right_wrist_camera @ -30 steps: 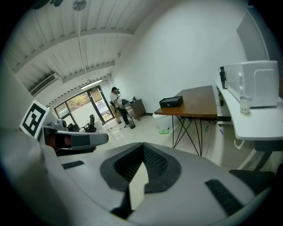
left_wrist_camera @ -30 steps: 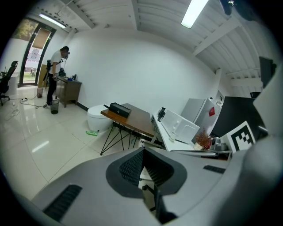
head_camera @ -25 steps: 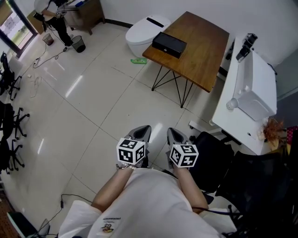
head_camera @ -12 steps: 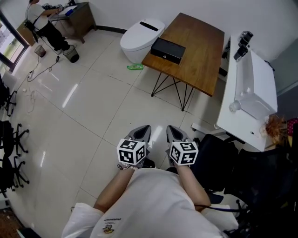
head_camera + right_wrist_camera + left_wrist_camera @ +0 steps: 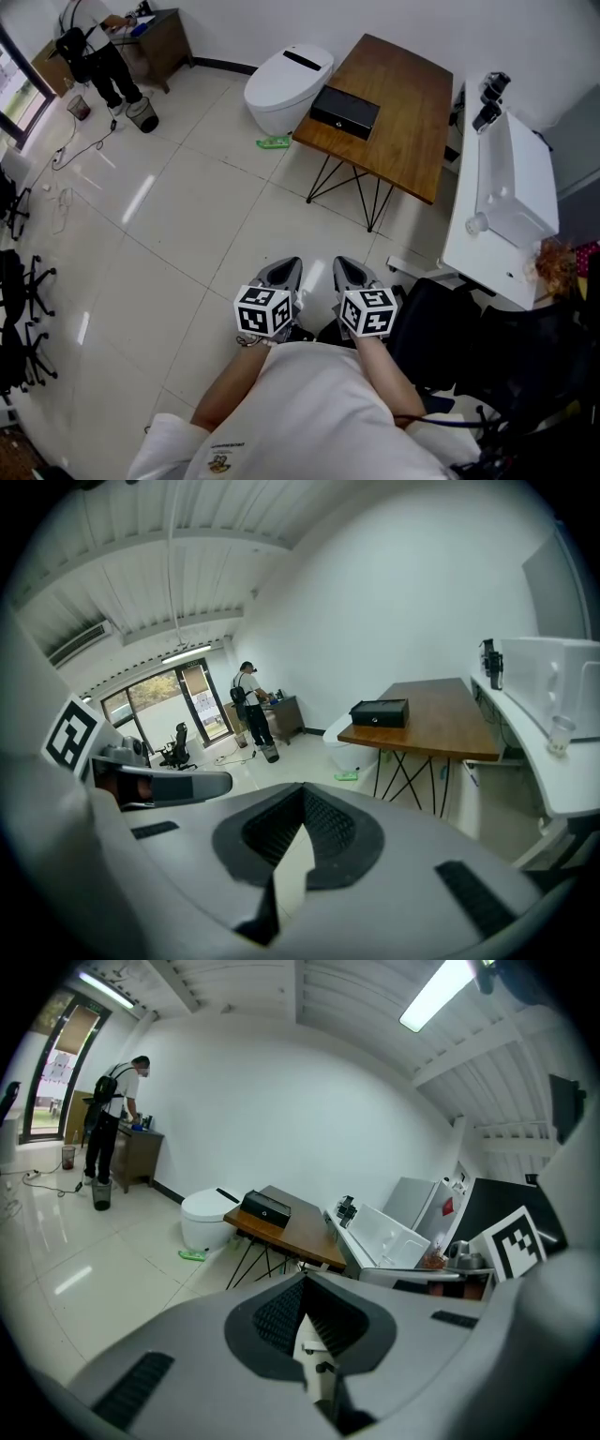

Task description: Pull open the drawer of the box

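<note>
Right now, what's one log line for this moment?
left claw: shut, empty | right claw: shut, empty | box: closed, on table, untouched

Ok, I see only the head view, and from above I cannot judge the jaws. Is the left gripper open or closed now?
Observer: In the left gripper view the left gripper has its jaws together, nothing between them.
Operator: And the right one?
Observer: The right gripper is closed and empty too, by its own view.
Operator: Can a gripper camera see the box front?
Observer: Yes. The right gripper view shows the black box on the wooden table from the side; its front looks flush, nothing pulled out.
</note>
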Demonstrator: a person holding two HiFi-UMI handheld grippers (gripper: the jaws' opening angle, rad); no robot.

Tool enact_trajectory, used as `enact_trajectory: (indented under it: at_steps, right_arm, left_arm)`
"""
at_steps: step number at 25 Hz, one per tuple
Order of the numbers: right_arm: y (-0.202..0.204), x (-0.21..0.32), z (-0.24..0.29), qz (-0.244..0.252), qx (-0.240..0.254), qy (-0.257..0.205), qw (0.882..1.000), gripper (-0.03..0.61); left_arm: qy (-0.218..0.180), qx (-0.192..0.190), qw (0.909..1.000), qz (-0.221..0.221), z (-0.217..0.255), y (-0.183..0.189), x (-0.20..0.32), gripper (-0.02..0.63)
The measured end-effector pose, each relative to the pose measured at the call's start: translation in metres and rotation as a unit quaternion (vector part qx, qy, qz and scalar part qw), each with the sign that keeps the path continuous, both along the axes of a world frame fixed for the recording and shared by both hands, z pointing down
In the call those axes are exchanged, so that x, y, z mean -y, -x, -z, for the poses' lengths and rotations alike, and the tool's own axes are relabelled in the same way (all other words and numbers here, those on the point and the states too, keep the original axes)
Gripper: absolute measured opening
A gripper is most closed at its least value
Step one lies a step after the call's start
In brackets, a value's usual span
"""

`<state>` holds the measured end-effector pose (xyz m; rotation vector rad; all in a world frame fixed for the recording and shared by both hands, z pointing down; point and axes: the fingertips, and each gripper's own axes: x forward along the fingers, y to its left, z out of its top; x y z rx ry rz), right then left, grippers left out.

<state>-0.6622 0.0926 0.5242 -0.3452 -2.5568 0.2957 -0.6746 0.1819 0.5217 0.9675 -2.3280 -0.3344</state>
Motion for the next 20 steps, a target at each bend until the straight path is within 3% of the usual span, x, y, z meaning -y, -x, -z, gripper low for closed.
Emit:
enact_trajectory:
  at_steps: [12,20]
  right_arm:
    - [0.013,0.018,-0.01,-0.024,-0.008,0.003,1.0,-0.012]
    - [0.059,0.038,-0.011,-0.024,-0.005,0.014,1.0,-0.012]
  left_arm:
    - [-0.002,-0.006,0.9998,-0.017,-0.006,0.02,0.015,0.002]
    - [0.004,-0.006,0.9998,-0.02,-0.007,0.058,0.035,0.002]
